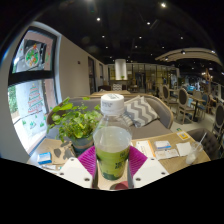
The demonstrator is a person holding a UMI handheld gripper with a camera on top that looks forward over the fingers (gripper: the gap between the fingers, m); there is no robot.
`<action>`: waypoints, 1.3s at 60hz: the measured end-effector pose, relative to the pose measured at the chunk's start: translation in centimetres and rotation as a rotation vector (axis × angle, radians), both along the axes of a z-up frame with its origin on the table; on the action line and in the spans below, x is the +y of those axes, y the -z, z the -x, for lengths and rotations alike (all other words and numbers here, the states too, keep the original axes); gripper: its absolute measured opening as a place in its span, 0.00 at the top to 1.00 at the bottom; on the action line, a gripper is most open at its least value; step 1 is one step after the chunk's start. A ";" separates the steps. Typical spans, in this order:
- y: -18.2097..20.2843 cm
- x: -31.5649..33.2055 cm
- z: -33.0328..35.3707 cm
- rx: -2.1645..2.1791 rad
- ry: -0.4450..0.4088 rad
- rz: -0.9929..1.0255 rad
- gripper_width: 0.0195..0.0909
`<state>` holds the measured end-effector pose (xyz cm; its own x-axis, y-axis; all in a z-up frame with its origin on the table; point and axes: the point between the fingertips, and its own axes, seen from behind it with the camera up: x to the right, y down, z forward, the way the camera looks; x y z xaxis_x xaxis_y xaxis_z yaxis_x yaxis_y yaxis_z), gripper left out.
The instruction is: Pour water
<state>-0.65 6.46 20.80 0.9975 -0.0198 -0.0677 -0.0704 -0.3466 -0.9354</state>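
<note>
A plastic bottle with a white cap and a green label stands upright between my fingers, held above a wooden table. My gripper is shut on the bottle, the pink pads pressing its label from both sides. The bottle's base is hidden low between the fingers. No cup or glass shows in this view.
A potted green plant stands just left of the bottle. Leaflets or cards lie on the table to the right. A sofa with a striped cushion is behind, and chairs further right.
</note>
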 end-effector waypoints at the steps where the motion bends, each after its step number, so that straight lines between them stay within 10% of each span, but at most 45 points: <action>1: 0.8 -0.1 -0.4 -0.010 0.006 0.013 0.72; 21: 13.5 -1.9 -4.8 -0.014 0.071 0.165 0.71; 41: 13.5 -2.4 -4.5 -0.040 0.054 0.140 0.53; 48: 14.8 -3.5 -4.6 -0.030 0.054 0.239 0.06; 78: 4.7 -20.9 -1.3 -0.007 0.089 0.385 0.07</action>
